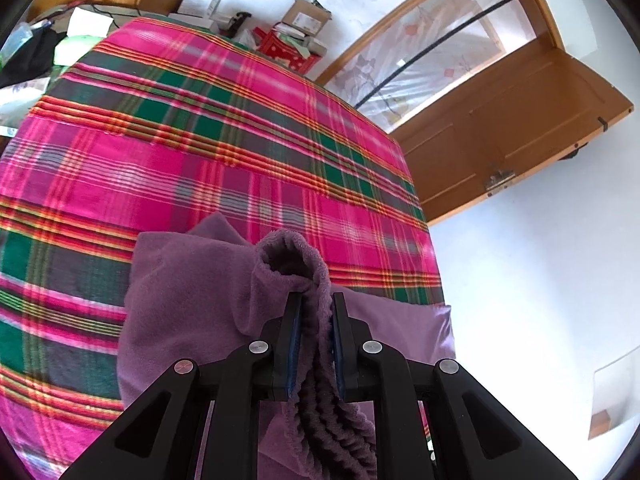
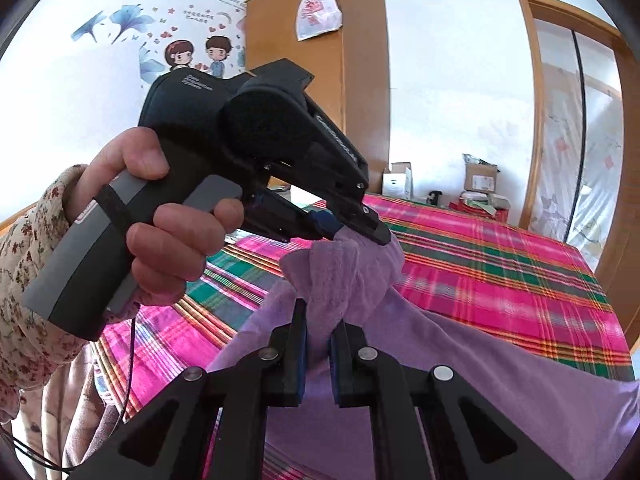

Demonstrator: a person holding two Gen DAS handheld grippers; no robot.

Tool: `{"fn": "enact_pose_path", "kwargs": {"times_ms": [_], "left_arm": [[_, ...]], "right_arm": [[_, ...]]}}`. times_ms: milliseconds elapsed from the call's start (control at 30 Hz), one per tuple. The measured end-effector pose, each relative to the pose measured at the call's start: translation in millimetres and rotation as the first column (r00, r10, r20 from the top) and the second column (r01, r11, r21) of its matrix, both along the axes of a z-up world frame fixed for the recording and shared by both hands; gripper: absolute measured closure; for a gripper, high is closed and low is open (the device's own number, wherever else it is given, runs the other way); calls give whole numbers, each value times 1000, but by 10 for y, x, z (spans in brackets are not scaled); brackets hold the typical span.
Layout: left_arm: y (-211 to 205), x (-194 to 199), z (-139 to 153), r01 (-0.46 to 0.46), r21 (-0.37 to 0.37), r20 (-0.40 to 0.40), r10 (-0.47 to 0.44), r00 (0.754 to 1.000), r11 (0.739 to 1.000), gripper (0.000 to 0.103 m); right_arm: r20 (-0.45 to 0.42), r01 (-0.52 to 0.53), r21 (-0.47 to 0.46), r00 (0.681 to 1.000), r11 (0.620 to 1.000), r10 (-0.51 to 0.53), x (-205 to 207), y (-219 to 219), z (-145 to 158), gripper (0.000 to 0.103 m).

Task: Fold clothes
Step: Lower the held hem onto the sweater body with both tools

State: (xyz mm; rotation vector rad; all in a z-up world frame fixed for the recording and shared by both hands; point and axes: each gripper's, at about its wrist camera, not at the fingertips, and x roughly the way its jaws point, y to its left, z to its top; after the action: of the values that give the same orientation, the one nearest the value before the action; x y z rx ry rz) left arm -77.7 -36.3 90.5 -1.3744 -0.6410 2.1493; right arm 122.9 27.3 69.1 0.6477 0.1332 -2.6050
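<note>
Clearly, both tools are closed on the same bunched edge of the purple garment [image 2: 460, 360], which is lifted above the plaid bed [image 2: 500, 248]: in the right wrist view the left tool [image 2: 352, 232] pinches the cloth at the centre of the frame, just above the right tool [image 2: 318, 316] at lower centre. The two grips are almost touching, and the rest of the garment hangs toward the lower right. I judge they must move apart along this edge to stretch it.

Bed under pink-green plaid cover [image 1: 224, 128], purple garment [image 1: 180, 304] lying on it just ahead of the left gripper [image 1: 313, 300], boxes beyond far edge
</note>
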Motion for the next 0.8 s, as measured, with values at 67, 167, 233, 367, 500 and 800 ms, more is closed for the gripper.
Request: {"fn": "enact_pose_path", "kwargs": {"times_ms": [67,167,233,367,500,800], "left_arm": [[51,-12,-26,10,-2,9,-10,1000,1000,89],[148,-23,-91,22,-8,25,-22,999,1000,89],[197,-23,-122,27,-12,32,-27,999,1000,89],[286,-28,-189,38,-20,50,-37,998,999,89],[355,-32,-230,40,-17,58,-39,998,999,89],[484,-37,-315,65,-18,93,-63,994,998,80]], "right_arm": [[11,14,-1,1000,1000,-14,-61,52,-39,94],[22,26,-2,999,1000,-26,-81,100,-81,94],[33,30,-2,999,1000,-30,-66,123,-117,94],[54,41,0,998,999,-41,-61,180,-181,94],[67,55,-2,996,998,-55,-131,251,-221,94],[123,66,-35,991,997,-62,-139,427,-325,93]]}}
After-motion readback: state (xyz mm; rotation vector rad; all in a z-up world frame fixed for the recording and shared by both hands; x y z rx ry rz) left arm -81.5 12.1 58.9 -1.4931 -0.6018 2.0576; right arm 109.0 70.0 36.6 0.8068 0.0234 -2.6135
